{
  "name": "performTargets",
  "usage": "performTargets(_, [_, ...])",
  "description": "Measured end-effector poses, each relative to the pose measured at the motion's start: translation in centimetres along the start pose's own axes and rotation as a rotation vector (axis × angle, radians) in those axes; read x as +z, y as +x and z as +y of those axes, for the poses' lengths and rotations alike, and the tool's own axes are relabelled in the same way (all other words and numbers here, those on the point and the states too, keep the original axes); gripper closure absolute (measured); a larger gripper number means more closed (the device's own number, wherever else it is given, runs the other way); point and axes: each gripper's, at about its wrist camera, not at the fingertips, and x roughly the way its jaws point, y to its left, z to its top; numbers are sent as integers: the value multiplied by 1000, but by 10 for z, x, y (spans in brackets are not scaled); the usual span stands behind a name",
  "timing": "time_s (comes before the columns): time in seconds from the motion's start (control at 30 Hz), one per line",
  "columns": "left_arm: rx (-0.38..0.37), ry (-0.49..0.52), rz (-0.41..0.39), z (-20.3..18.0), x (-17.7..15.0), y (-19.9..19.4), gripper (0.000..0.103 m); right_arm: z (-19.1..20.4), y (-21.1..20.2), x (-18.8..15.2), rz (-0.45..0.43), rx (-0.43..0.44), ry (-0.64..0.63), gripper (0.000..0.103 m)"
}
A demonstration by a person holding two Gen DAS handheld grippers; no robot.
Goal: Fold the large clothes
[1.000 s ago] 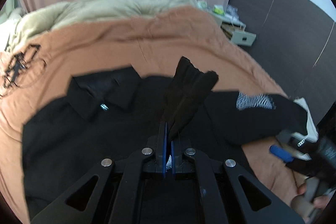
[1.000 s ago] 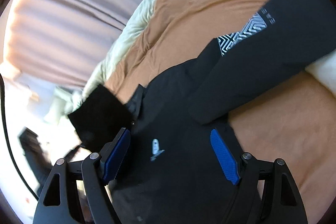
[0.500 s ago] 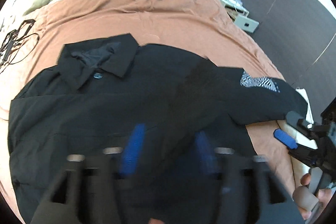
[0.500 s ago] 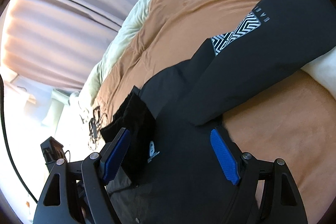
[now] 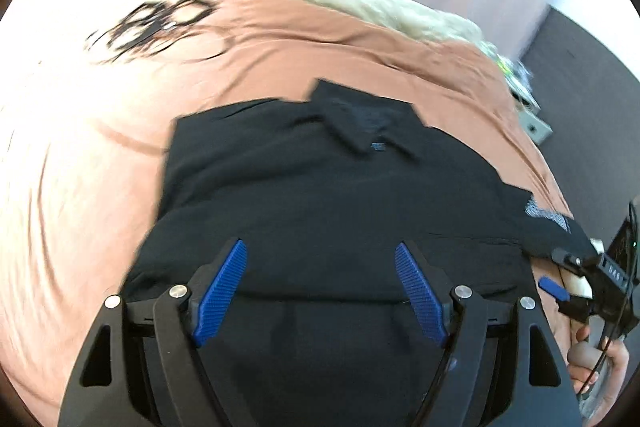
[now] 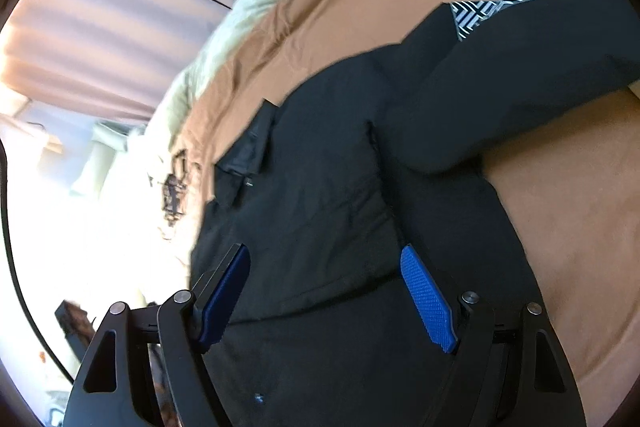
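The black jacket (image 5: pixel 320 195) lies spread on the bed (image 5: pixel 100 167), collar away from both grippers. The left gripper (image 5: pixel 320 287) hovers over it, its jaws just opened wide and empty. The right gripper (image 6: pixel 326 291) gapes empty above it too.

Both wrist cameras look steeply down, close over the same black shirt (image 5: pixel 320 195) on the bed (image 5: pixel 100 155)

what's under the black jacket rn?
The black jacket lies spread on the brown duvet, which shows around its edges. Whatever sits beneath the jacket's middle is covered and cannot be seen.
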Motion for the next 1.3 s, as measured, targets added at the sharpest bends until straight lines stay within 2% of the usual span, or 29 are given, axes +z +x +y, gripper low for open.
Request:
performTargets(0.2, [9,-135,-17,67,-22,5,25,-1,23,-17,67,-73,-28,35])
performTargets(0.27, [28,-135,-17,81,-32,13,25,2,31,-21,76,-80,-47,42])
performTargets(0.3, [52,-139,3,85,-34,18,32,1,35,-22,80,-77,-45,44])
performTargets(0.33, [72,-162,39,93,-35,25,43,0,39,-22,87,-85,-43,49])
performTargets(0.4, [-2,-216,51,103,-31,33,45,-2,46,-22,79,-105,-43,55])
performTargets(0.47, [2,-205,48,104,-27,35,45,-8,51,-20,70,-125,-27,65])
performTargets(0.57, [13,-163,59,101,-24,42,46,-10,56,-14,47,-121,-10,75])
performTargets(0.67, [30,-133,72,102,-24,48,50,-9,65,-8,31,-116,-25,85])
performTargets(0.77, [20,-145,81,110,-23,53,51,-9,72,0,20,-96,-32,88])
performTargets(0.87, [10,-158,76,111,-22,53,51,-8,78,8,14,-87,-23,89])
performTargets(1.03, [34,-140,83,105,-21,51,51,-3,82,16,-12,-88,-69,89])
performTargets(1.07, [37,-137,83,103,-21,47,51,-1,80,17,-19,-90,-80,86])
performTargets(1.1, [40,-135,78,102,-19,44,51,0,75,19,-33,-113,-92,81])
performTargets(1.17, [33,-116,46,97,-17,31,51,-1,59,21,-76,-142,-88,55])
performTargets(1.23, [28,-91,16,90,-17,19,51,-7,33,24,-132,-131,-69,38])
performTargets(1.3, [30,-79,12,85,-19,12,46,-15,9,27,-173,-125,-47,37])
